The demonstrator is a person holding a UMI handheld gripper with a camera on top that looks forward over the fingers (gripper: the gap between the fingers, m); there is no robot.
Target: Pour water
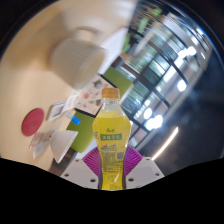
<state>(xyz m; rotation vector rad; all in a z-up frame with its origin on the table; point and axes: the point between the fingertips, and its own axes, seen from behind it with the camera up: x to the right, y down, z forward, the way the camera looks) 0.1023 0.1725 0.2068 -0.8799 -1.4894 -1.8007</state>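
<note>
A yellow drink bottle (111,135) with an orange cap and a yellow-green label stands upright between my fingers. My gripper (111,160) is shut on it, with the magenta pads (93,160) pressed against its lower body on both sides. The whole scene is tilted, and the bottle is lifted above the table. A white cup (60,145) sits on the table to the left of the bottle, lower down.
A pink round object (37,121) lies on the pale table (40,80) at the left. Papers and a blue-edged item (75,118) lie beside the cup. A green surface (122,75) and bright windows (165,60) are beyond.
</note>
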